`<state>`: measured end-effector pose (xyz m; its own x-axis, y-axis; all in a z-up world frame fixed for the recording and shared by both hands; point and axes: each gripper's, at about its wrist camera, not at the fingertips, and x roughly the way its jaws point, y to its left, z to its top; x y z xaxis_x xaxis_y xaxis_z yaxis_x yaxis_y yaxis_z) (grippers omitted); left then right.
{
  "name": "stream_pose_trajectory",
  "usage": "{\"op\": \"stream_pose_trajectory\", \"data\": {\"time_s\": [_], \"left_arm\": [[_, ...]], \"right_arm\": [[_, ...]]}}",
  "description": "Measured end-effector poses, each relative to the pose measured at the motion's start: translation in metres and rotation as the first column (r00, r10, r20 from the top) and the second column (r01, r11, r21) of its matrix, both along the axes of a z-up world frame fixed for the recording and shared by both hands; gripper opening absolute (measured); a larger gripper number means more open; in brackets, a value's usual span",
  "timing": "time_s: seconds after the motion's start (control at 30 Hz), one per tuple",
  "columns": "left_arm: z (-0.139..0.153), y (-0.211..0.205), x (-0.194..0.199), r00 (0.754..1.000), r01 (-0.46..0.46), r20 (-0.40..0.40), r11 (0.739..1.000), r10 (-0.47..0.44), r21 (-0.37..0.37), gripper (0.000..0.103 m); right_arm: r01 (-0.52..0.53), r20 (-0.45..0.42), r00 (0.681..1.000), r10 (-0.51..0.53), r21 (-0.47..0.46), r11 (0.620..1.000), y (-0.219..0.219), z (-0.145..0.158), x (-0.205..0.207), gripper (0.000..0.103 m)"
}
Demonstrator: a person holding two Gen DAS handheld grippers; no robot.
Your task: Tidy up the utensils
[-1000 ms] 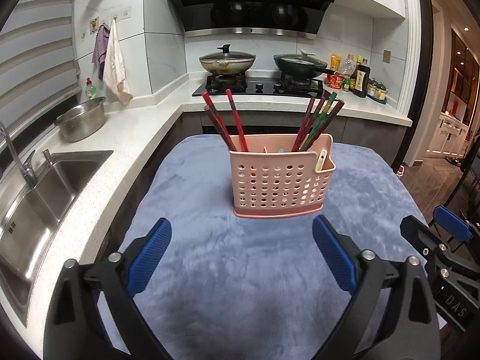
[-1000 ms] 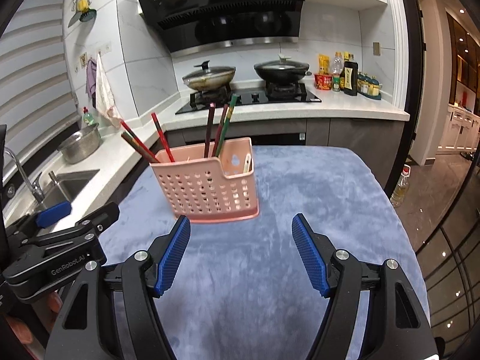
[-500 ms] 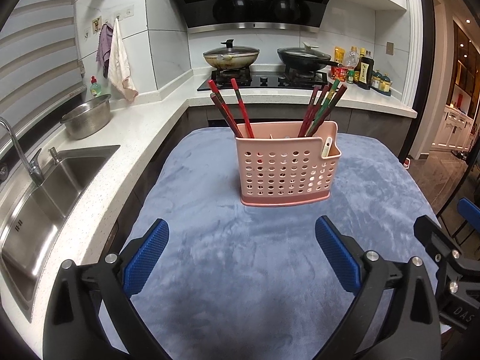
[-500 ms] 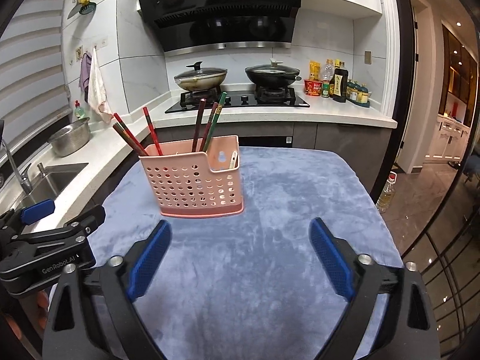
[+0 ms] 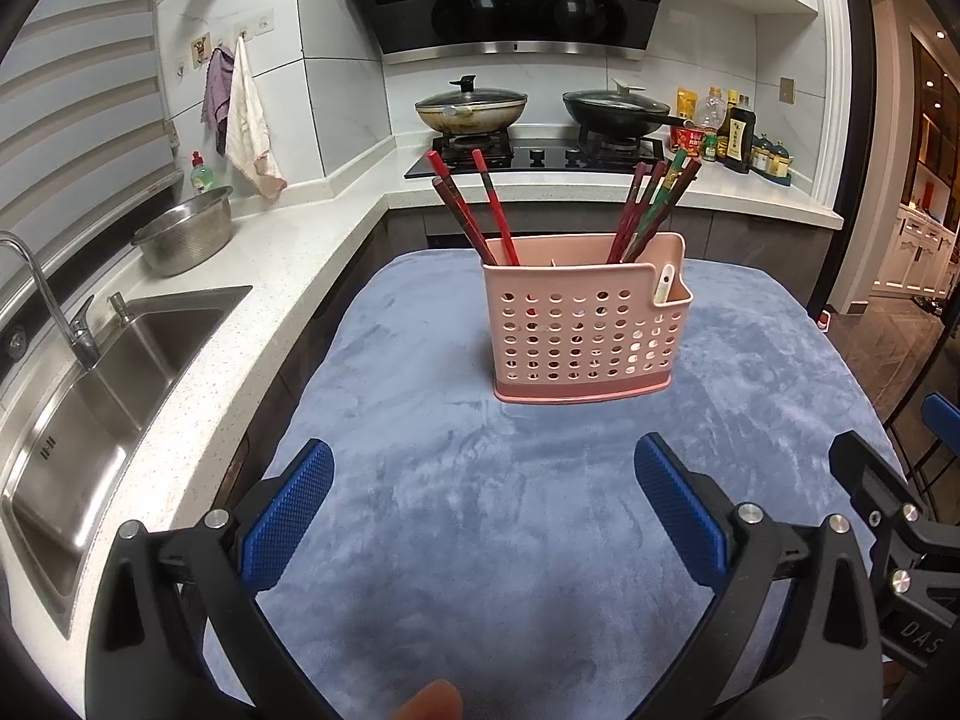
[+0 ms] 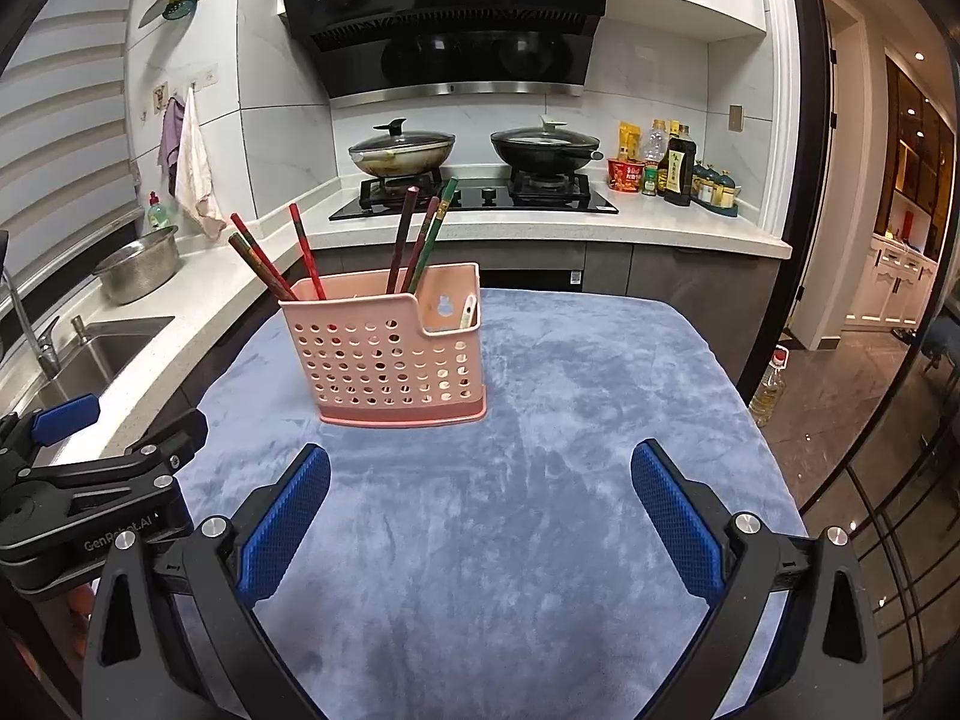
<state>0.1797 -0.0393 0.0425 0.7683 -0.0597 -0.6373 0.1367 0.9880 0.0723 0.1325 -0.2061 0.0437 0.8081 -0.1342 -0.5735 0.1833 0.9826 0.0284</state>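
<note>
Pink plastic utensil basket (image 5: pixel 585 330) stands upright on the blue-grey velvety cloth (image 5: pixel 480 510) covering the tabletop, ahead of both grippers & well apart from them. Left hand-held gripper (image 5: pixel 483 513): jaws wide, nothing btwn the blue pads. Right hand-held gripper (image 6: pixel 480 516): also wide, empty, basket ahead & slightly left of it. In the basket: red chopsticks (image 5: pixel 474 210) lean left in the left section; dark red & green chopsticks (image 5: pixel 651 207) lean right in the middle section. Small pale utensil (image 5: pixel 662 290) sits in the low right pocket; can't tell what it is.
</note>
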Motion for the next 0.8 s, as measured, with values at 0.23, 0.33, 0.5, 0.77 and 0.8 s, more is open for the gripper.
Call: {"op": "stream_pose_trajectory", "data": {"time_s": [0.23,0.33,0.5,0.77,0.8], "left_arm": [[-0.0006,0.0015,-0.0010,1.000,-0.012,0.004,1.000,0.012,0.008,0.096],[-0.0010,0.0024,-0.0010,1.000,-0.020,0.006,1.000,0.020,0.014,0.096],[-0.0029,0.0051,-0.0013,0.999,-0.038,0.002,0.999,0.038,0.021,0.096],[-0.0046,0.0071,-0.0019,0.999,-0.052,0.002,0.998,0.052,0.029,0.096],[-0.0048,0.0073,-0.0020,0.999,-0.053,0.001,0.998,0.053,0.030,0.096]], "right_arm": [[-0.003,-0.006,1.000,0.003,0.012,1.000,0.0012,-0.0035,0.0002,0.096],[-0.003,-0.006,1.000,0.003,0.013,1.000,0.0015,-0.0040,0.0001,0.096],[0.001,-0.013,1.000,-0.001,0.018,1.000,0.0009,-0.0061,0.0006,0.096],[0.000,-0.022,1.000,0.000,0.017,1.000,0.0045,-0.0090,0.0009,0.096],[-0.001,-0.023,1.000,0.002,0.017,1.000,0.0047,-0.0093,0.0008,0.096]]}}
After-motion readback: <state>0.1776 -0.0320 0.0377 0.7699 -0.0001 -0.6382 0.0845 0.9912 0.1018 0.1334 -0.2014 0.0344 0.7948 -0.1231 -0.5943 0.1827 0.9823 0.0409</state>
